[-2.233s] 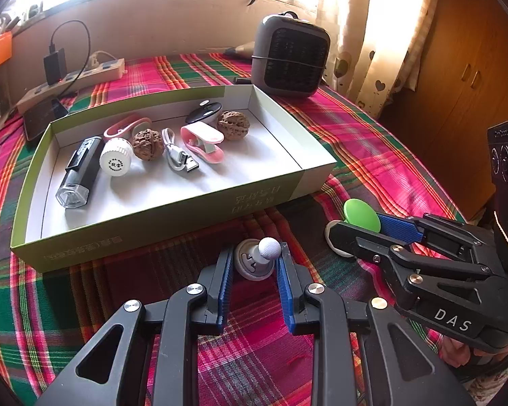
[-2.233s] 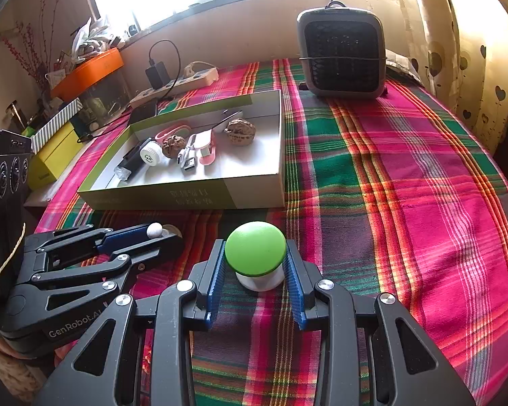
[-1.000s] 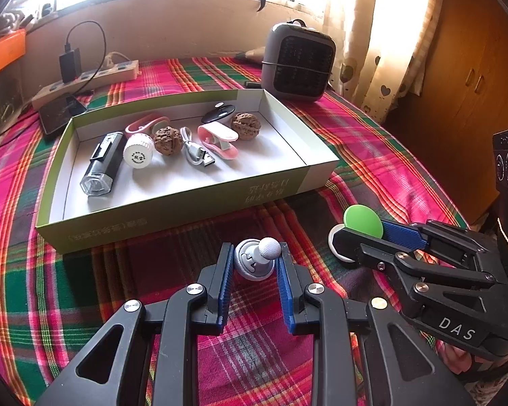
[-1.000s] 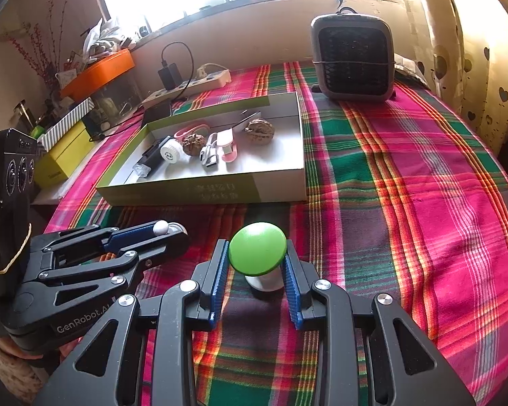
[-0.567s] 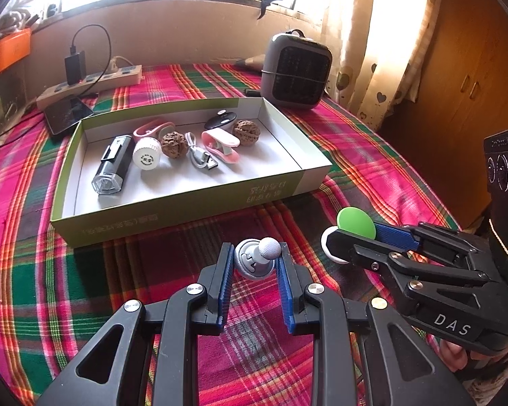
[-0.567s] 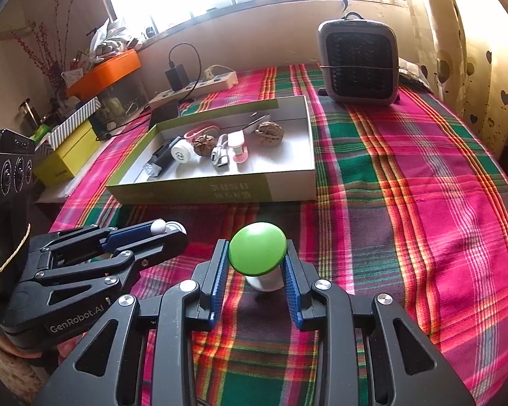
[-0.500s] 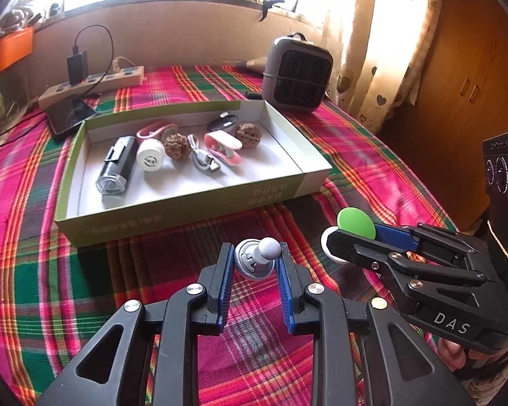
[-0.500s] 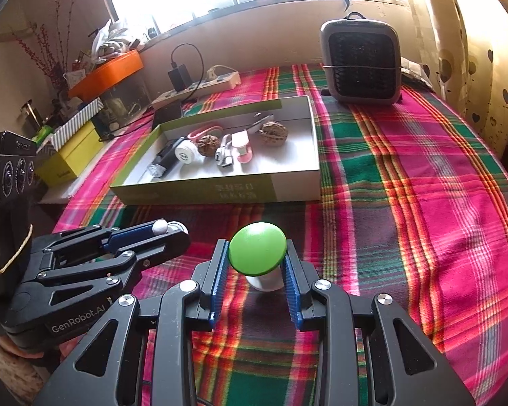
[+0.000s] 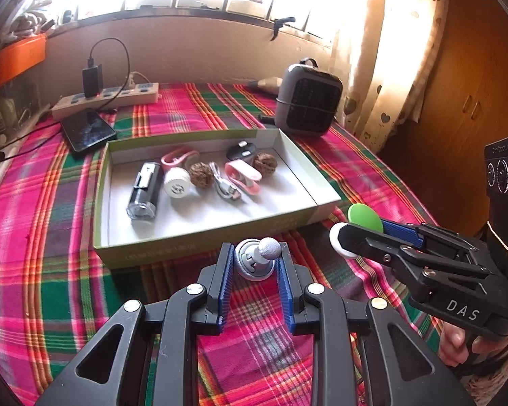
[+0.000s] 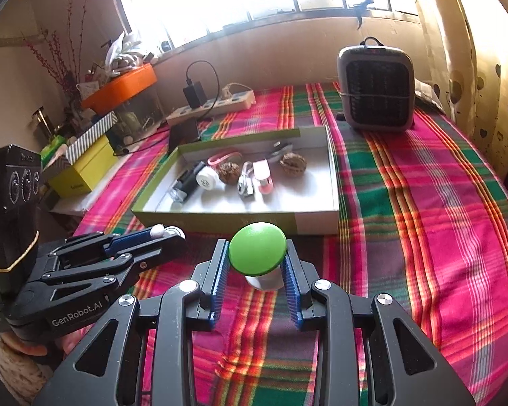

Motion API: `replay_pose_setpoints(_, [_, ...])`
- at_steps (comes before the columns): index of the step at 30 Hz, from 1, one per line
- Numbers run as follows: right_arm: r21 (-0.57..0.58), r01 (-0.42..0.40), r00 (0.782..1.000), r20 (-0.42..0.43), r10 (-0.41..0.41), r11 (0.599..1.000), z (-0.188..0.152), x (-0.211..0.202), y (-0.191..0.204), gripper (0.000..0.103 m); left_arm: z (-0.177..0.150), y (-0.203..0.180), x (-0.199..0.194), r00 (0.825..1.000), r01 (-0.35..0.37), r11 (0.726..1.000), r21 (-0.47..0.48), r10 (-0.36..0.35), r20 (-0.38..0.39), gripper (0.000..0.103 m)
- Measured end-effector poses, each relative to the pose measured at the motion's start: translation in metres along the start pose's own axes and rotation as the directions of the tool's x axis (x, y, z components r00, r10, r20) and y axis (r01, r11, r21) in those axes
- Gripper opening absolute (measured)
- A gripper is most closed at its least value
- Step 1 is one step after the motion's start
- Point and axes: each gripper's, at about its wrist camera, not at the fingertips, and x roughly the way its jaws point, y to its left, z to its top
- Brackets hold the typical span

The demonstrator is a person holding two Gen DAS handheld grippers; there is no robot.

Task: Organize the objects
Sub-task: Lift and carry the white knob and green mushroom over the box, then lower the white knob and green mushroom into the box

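A grey disc with a white ball knob [image 9: 258, 260] sat pinched in the left gripper [image 9: 255, 262]. At 3 o'clock, the right gripper [image 10: 256, 264] clamped a glossy green-domed cap [image 10: 257, 248]. At 12, the cardboard tray [image 9: 220, 233] rested on plaid cloth [image 9: 44, 237].

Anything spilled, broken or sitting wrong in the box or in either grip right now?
Nothing stands out. The green-and-white cardboard box sits flat with its items inside. The left gripper holds a grey ball-head mount; the right gripper holds a green-capped white knob squarely.
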Motion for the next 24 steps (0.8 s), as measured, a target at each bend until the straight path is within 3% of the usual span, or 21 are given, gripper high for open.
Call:
replay_pose_setpoints(13, [0.001, -0.022, 1.0, 0.011, 0.022, 1.0, 0.026, 0.011, 0.0, 0.032, 0.023, 0.016, 0.009, 1.0, -0.019, 1.0, -0.016, 0.019, 0.004, 0.023])
replay_pose_setpoints(24, [0.04, -0.021, 1.0, -0.012, 0.021, 0.999, 0.055, 0.039, -0.021, 0.032, 0.043, 0.03, 0.039, 0.999, -0.022, 0.999, -0.034, 0.021, -0.036, 0.023])
